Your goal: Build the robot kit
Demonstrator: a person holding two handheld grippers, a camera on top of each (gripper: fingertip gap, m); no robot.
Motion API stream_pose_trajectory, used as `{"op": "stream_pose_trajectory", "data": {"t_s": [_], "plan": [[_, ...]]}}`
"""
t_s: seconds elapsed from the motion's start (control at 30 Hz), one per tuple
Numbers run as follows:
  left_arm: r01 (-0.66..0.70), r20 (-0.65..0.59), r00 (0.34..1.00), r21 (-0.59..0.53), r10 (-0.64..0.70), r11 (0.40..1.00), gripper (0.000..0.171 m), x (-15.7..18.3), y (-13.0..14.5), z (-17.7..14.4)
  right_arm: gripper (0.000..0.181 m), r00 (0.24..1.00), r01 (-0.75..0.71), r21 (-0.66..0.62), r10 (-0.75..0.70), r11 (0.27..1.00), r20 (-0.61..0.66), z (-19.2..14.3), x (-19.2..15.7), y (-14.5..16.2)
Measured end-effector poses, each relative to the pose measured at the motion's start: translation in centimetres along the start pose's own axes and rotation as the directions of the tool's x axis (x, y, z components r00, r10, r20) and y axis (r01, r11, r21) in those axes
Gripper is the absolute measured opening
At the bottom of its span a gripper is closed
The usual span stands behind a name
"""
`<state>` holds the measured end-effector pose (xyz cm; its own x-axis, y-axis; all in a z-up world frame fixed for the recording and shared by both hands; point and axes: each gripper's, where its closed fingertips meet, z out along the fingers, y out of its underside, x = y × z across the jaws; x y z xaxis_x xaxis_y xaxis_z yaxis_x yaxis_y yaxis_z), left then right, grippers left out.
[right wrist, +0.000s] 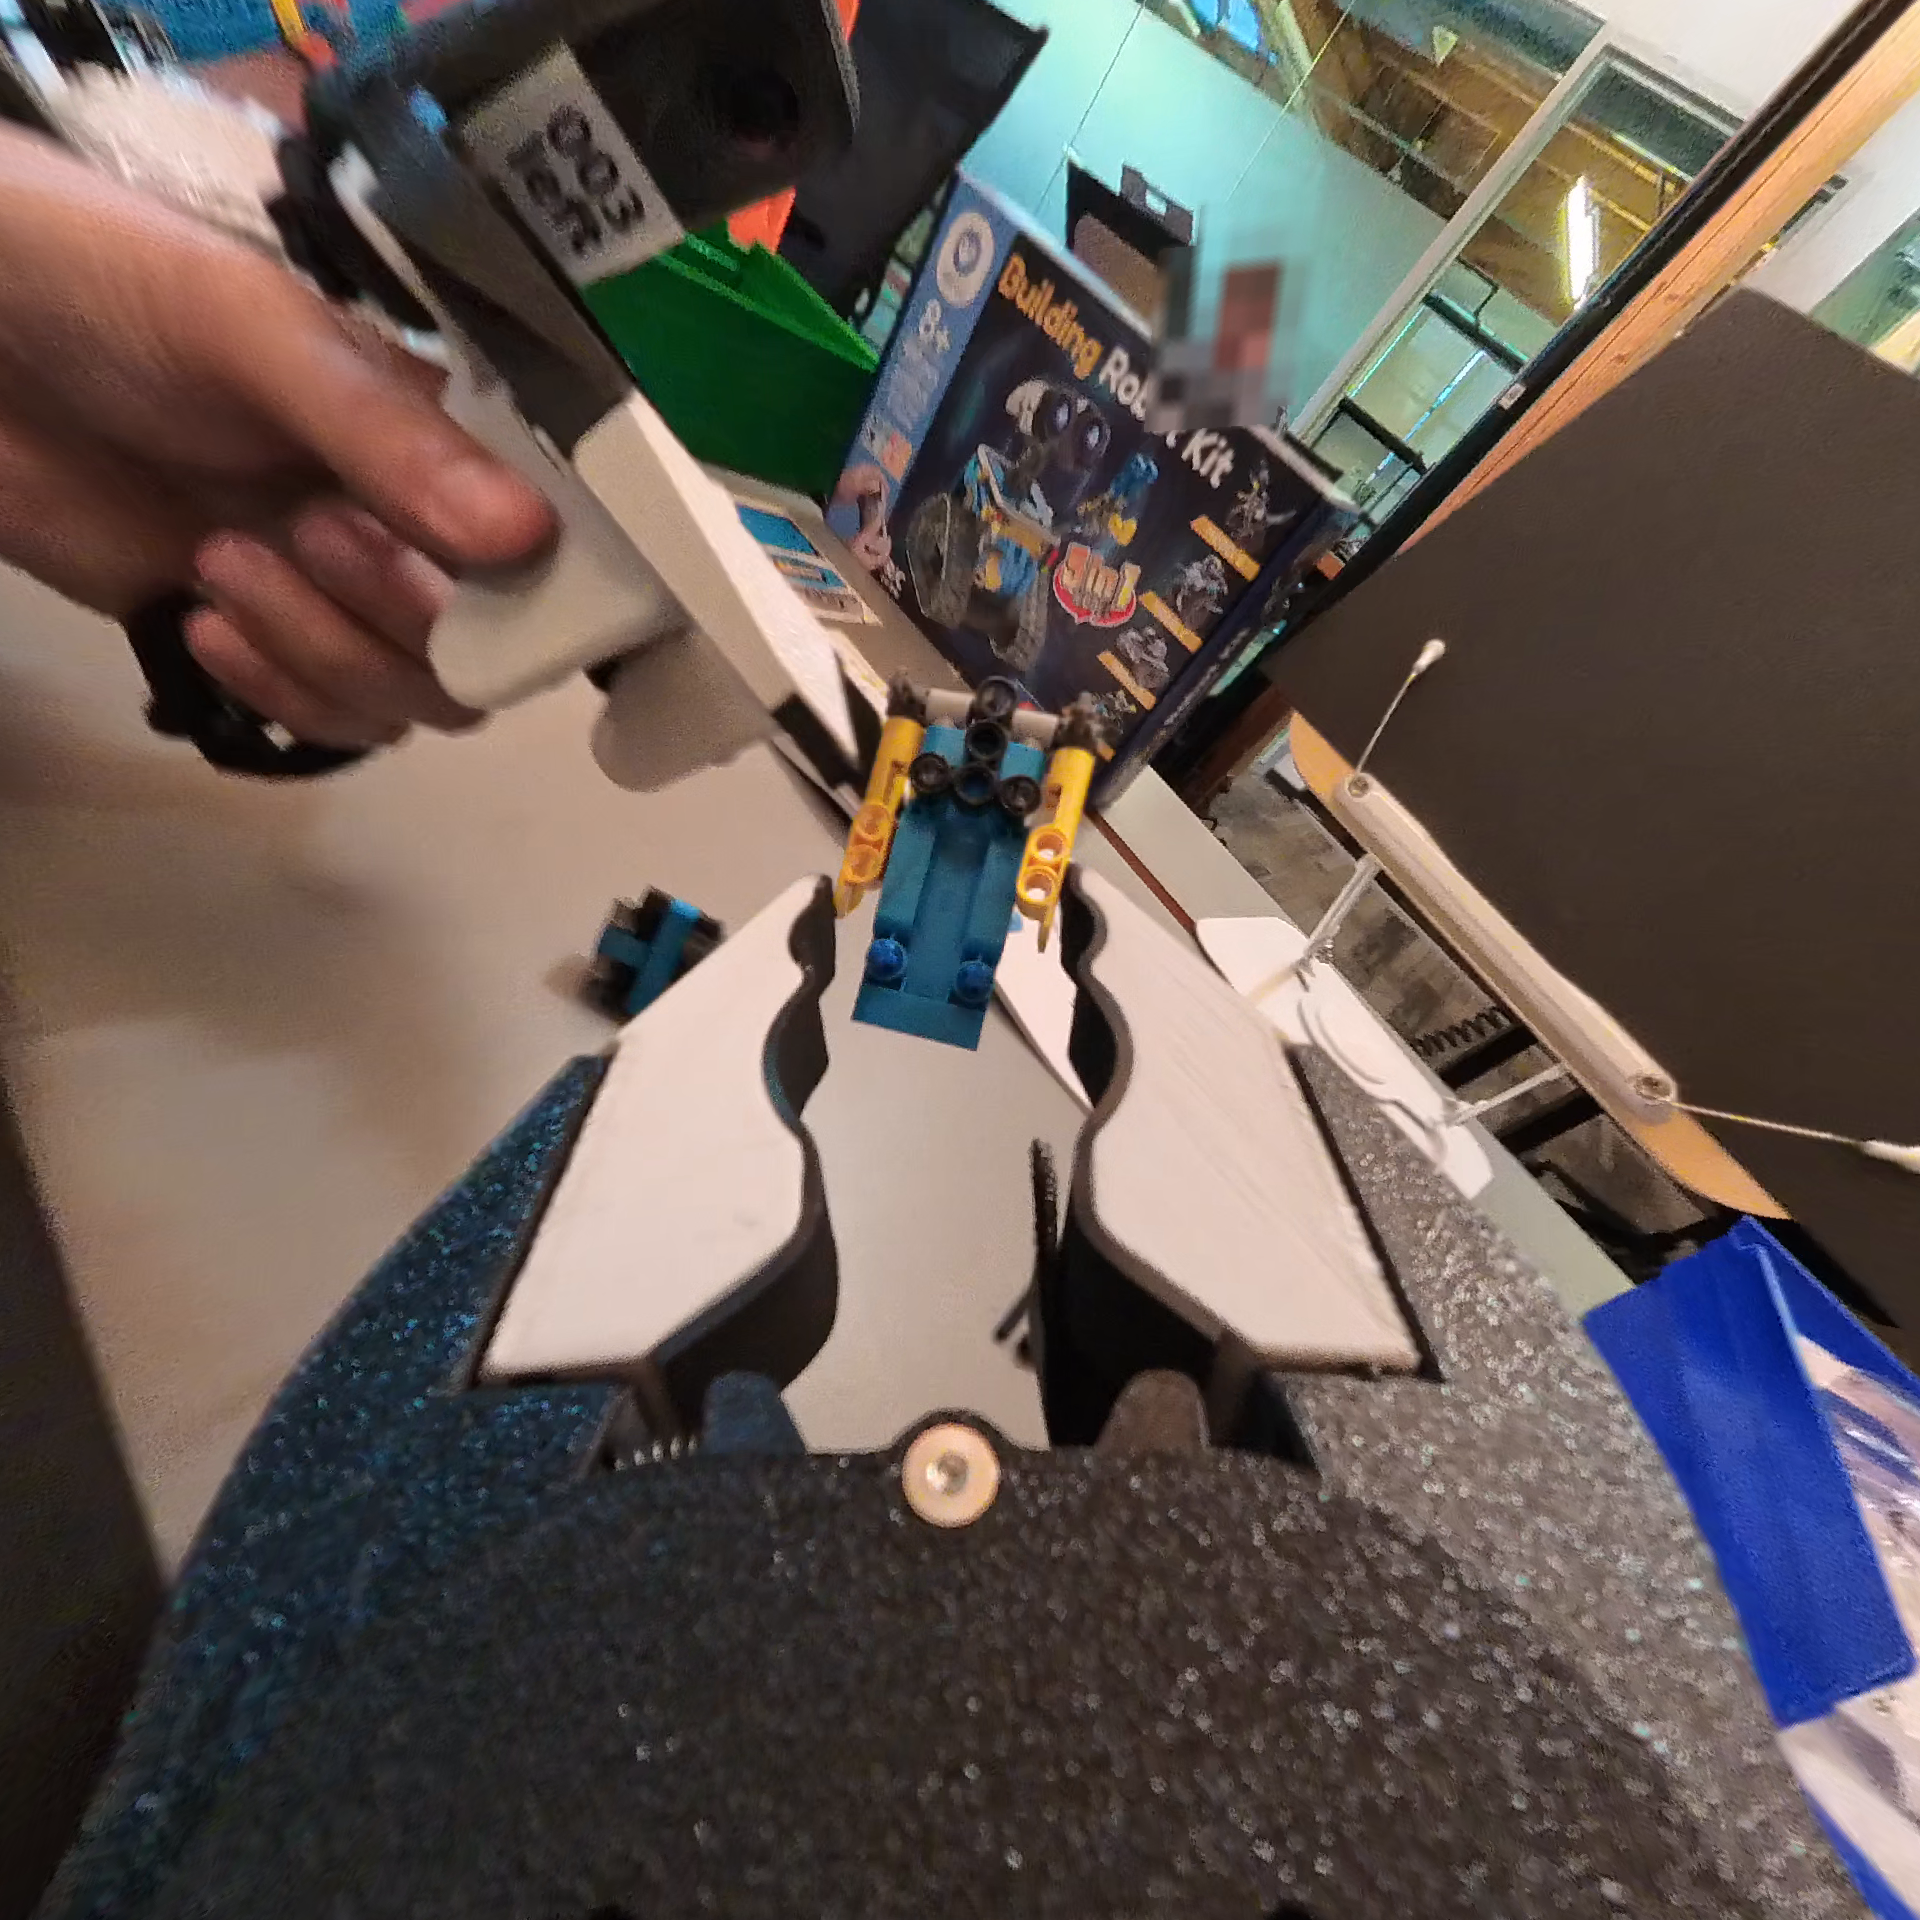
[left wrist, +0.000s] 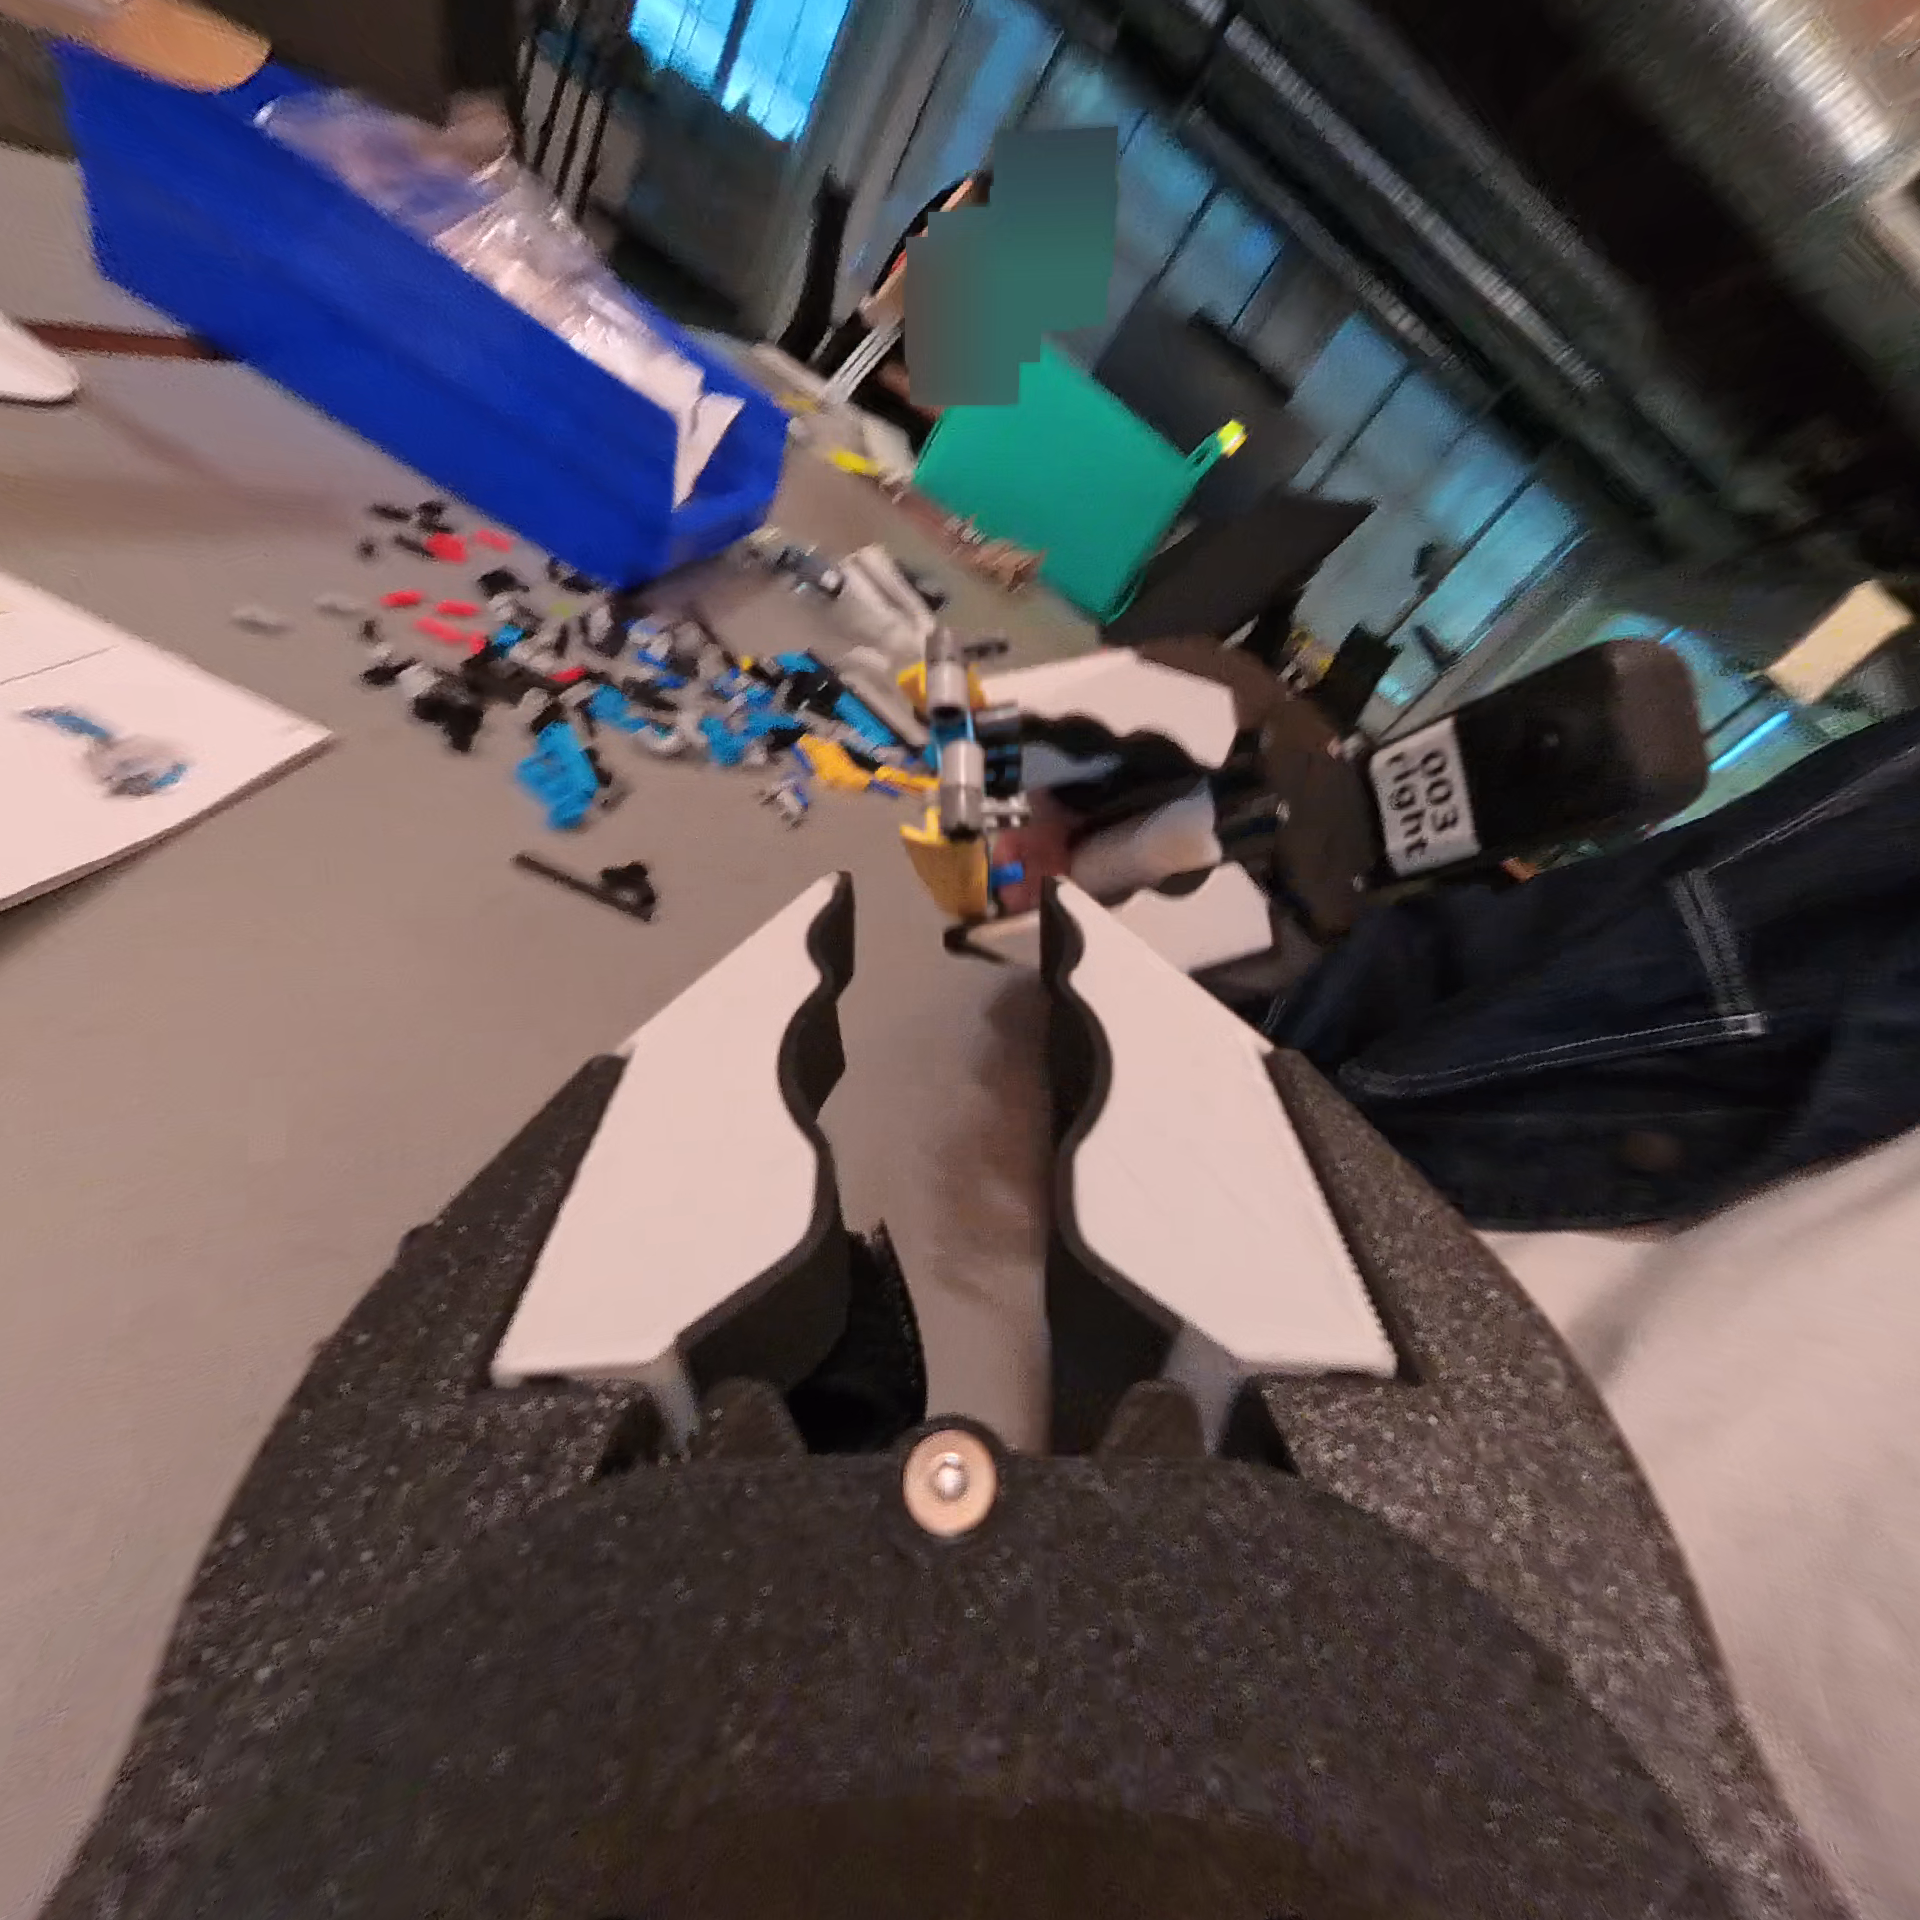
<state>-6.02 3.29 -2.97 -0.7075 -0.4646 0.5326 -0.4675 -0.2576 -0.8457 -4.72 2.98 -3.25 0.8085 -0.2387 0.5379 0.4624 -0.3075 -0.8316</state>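
Observation:
A small brick assembly, blue with two yellow beams and black connectors (right wrist: 940, 914), sits between the fingertips of my right gripper (right wrist: 951, 894). The fingers press on its yellow sides and hold it above the grey table (right wrist: 260, 935). In the left wrist view the same assembly (left wrist: 961, 769) shows edge-on, just ahead of my left gripper (left wrist: 945, 899), which is open and empty. The right gripper (left wrist: 1023, 821) comes in from the right there. In the right wrist view a hand (right wrist: 239, 447) holds the left gripper (right wrist: 790, 758), its tips close to the assembly's upper left.
Loose bricks (left wrist: 623, 686) lie beyond my left gripper, with a black piece (left wrist: 603, 883) nearer. A blue bin (left wrist: 416, 343), a green bin (left wrist: 1060, 488) and a printed sheet (left wrist: 125, 727) sit around them. A kit box (right wrist: 1060, 499) and a blue-black piece (right wrist: 644, 956) are nearby. My two grippers' fingertips are within a few centimetres of each other. The blue-black piece (right wrist: 644, 956) lies around 10 cm away from my left fingertips.

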Motion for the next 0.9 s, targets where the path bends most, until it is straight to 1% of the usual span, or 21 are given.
{"op": "stream_pose_trajectory", "data": {"t_s": [0.07,0.13,0.17,0.2,0.23,0.27,0.3,0.33,0.37,0.4,0.43,0.47,0.5,0.53,0.57,0.6,0.67,0.73,0.77,0.83,0.9], "plan": [[-0.038,-0.030,0.999,0.008,0.038,0.999,0.031,1.0,0.0,0.3,0.043,0.999,-0.048,0.018,0.048,0.999,-0.017,-0.3,-0.5,-0.8],[-0.076,-0.017,0.997,0.012,0.076,0.997,0.014,1.2,0.2,0.6,0.043,0.998,-0.043,0.007,0.043,0.999,-0.040,-0.1,-0.8,-0.9],[-0.079,0.002,0.997,0.014,0.079,0.997,0.013,1.0,0.2,0.6,0.044,0.998,-0.047,-0.009,0.047,0.999,-0.049,0.1,-0.8,-0.6],[-0.073,0.007,0.997,0.003,0.073,0.997,0.013,0.8,0.5,0.6,0.044,0.997,-0.078,-0.016,0.077,0.997,-0.028,0.2,-1.0,-0.3],[-0.058,-0.010,0.998,-0.017,0.058,0.998,0.013,0.8,0.8,0.5,0.044,0.991,-0.127,-0.002,0.127,0.992,0.032,0.1,-1.4,-0.2],[-0.043,-0.038,0.998,-0.036,0.042,0.998,0.013,1.0,1.2,0.3,0.043,0.969,-0.218,0.020,0.214,0.976,0.125,-0.2,-1.9,-0.4],[-0.031,-0.064,0.998,-0.051,0.028,0.998,0.013,1.1,1.5,0.1,0.046,0.916,-0.338,0.033,0.321,0.940,0.239,-0.7,-2.2,-1.0],[-0.028,-0.091,0.996,-0.069,0.022,0.997,0.012,1.3,1.8,-0.1,0.046,0.839,-0.463,0.026,0.428,0.886,0.338,-1.1,-2.1,-1.5],[-0.038,-0.116,0.993,-0.092,0.027,0.995,0.012,1.7,2.2,-0.3,0.043,0.737,-0.569,-0.005,0.513,0.822,0.439,-1.6,-2.0,-1.9],[-0.056,-0.135,0.990,-0.112,0.041,0.992,0.012,2.0,2.6,-0.4,0.040,0.619,-0.644,-0.069,0.572,0.762,0.539,-2.0,-2.4,-2.0],[-0.077,-0.152,0.987,-0.123,0.058,0.989,0.012,2.3,2.8,-0.4,0.040,0.521,-0.685,-0.152,0.624,0.713,0.583,-2.1,-2.7,-1.5],[-0.094,-0.174,0.982,-0.134,0.070,0.987,0.012,2.8,3.0,-0.4,0.036,0.425,-0.704,-0.214,0.643,0.678,0.637,-2.6,-3.3,-1.4],[-0.109,-0.189,0.979,-0.144,0.081,0.984,0.012,3.2,3.2,-0.4,0.029,0.349,-0.712,-0.254,0.644,0.655,0.681,-3.2,-3.7,-1.7],[-0.121,-0.206,0.975,-0.151,0.088,0.981,0.012,3.5,3.4,-0.4,0.028,0.334,-0.708,-0.264,0.640,0.655,0.691,-3.4,-3.9,-1.8],[-0.129,-0.235,0.968,-0.158,0.089,0.979,0.012,4.0,3.5,-0.4,0.018,0.343,-0.703,-0.253,0.628,0.664,0.698,-3.6,-4.0,-2.0],[-0.138,-0.257,0.962,-0.161,0.094,0.977,0.012,4.5,3.7,-0.5,0.015,0.341,-0.695,-0.250,0.616,0.674,0.710,-3.9,-4.2,-2.1],[-0.149,-0.263,0.960,-0.172,0.100,0.974,0.012,4.6,3.9,-0.5,0.014,0.321,-0.670,-0.292,0.621,0.682,0.715,-4.0,-4.8,-1.6],[-0.115,-0.290,0.955,-0.163,0.064,0.980,0.012,5.0,3.9,-0.5,0.012,0.310,-0.662,-0.318,0.634,0.679,0.709,-3.7,-5.2,-1.2],[-0.096,-0.297,0.954,-0.145,0.049,0.985,0.011,5.0,3.6,-0.5,0.012,0.313,-0.667,-0.303,0.625,0.681,0.715,-3.7,-5.1,-1.4],[-0.036,-0.295,0.955,-0.093,0.007,0.995,0.011,4.8,2.7,-0.4,0.012,0.352,-0.699,-0.245,0.621,0.672,0.700,-3.3,-4.2,-1.7],[0.000,-0.308,0.951,-0.062,-0.019,0.998,0.011,4.9,2.2,-0.4,0.012,0.350,-0.724,-0.221,0.624,0.654,0.699,-3.3,-3.7,-2.1]]}}
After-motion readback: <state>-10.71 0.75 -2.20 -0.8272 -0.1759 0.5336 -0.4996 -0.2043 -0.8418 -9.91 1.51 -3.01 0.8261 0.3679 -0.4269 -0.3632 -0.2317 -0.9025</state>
